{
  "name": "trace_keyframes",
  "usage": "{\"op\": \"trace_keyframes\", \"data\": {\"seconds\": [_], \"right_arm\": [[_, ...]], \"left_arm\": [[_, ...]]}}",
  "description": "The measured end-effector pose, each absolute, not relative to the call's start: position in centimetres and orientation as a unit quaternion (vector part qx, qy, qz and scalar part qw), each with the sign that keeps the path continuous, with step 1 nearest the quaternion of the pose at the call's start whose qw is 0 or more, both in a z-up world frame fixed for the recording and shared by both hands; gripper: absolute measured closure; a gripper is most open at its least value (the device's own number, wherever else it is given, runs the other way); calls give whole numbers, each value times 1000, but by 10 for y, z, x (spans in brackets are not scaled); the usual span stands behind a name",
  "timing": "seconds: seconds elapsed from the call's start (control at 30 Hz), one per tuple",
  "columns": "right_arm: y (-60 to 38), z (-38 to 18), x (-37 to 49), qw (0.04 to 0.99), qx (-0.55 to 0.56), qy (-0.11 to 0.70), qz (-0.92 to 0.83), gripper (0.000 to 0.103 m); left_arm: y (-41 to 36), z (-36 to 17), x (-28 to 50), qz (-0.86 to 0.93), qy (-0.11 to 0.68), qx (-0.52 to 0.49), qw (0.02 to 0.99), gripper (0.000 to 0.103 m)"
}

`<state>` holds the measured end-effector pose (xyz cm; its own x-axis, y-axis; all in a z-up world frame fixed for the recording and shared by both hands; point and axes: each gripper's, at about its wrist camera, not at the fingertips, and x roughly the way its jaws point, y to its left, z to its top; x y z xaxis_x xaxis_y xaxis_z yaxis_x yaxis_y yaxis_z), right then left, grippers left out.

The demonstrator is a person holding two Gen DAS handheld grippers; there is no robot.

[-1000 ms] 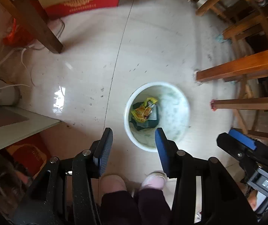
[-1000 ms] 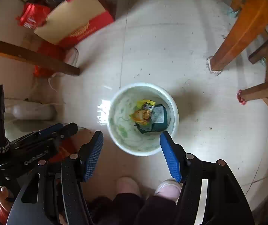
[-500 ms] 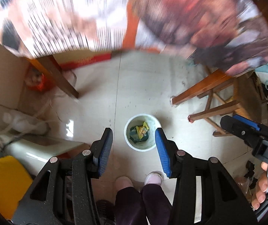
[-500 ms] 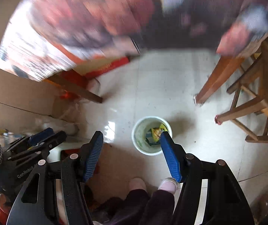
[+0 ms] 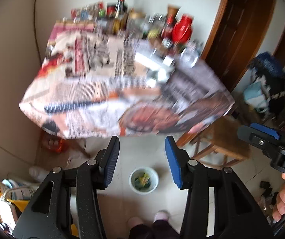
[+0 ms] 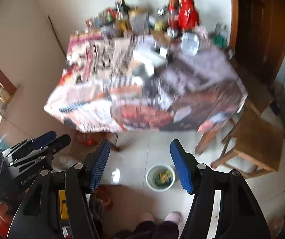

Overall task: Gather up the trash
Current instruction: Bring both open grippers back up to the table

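Note:
A white trash bucket point(image 5: 144, 180) stands on the tiled floor far below, with yellow and green wrappers inside; it also shows in the right wrist view point(image 6: 160, 177). My left gripper point(image 5: 142, 160) is open and empty, high above the floor. My right gripper point(image 6: 140, 164) is open and empty, also high up. A table point(image 5: 94, 103) covered in newspaper carries white scraps of paper point(image 5: 158, 73) near its middle; the view is blurred. The same table point(image 6: 142, 103) and scraps point(image 6: 146, 63) show in the right wrist view.
Bottles, jars and a red vessel point(image 5: 182, 28) crowd the table's far side. A wooden stool point(image 6: 254, 145) stands right of the table. A dark wooden door point(image 6: 261, 29) is at the right. Clutter lies on the floor at the left point(image 5: 7, 189). My feet point(image 5: 160, 217) show below.
Both grippers have risen and tilted up, away from the bucket. The bucket has shrunk in view and the newspaper-covered table top now fills the upper frame. Both stay open.

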<state>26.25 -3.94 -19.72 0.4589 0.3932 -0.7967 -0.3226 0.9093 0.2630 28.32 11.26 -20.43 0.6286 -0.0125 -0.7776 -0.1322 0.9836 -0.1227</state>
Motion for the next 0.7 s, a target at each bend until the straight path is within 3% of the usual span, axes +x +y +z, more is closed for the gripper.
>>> {"op": "trace_keyframes", "data": {"seconds": [0.23, 0.37, 0.5, 0.63, 0.7], "right_arm": [[-58, -102, 239, 900, 46, 395, 180, 44], [-64, -69, 228, 919, 42, 356, 164, 44], [-70, -49, 223, 933, 41, 325, 152, 42], [-79, -40, 224, 944, 38, 297, 138, 22], [-83, -39, 231, 950, 35, 286, 123, 21]], "left_arm": [[105, -110, 259, 14, 347, -62, 936, 47], [109, -77, 255, 9, 310, -53, 949, 46], [112, -58, 255, 5, 289, -51, 956, 37], [111, -52, 267, -3, 285, -29, 958, 32], [110, -54, 278, -2, 289, -20, 957, 24]]}}
